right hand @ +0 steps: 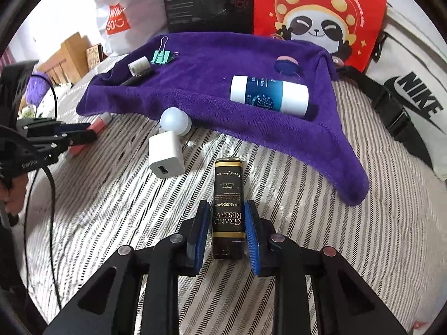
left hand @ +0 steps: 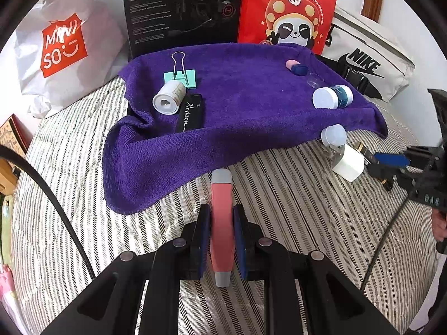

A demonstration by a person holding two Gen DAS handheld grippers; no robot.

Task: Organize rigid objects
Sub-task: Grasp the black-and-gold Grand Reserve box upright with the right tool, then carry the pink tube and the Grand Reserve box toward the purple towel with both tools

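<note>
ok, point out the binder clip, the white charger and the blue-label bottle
binder clip (left hand: 183,79): left wrist view, teal body.
white charger (right hand: 165,155): right wrist view, top face.
blue-label bottle (right hand: 265,95): right wrist view, label.

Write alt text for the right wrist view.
The right gripper straddles a dark Grand Reserve box on a striped bedcover. Beyond lie a white charger and a purple towel holding a blue-and-white bottle.
</note>
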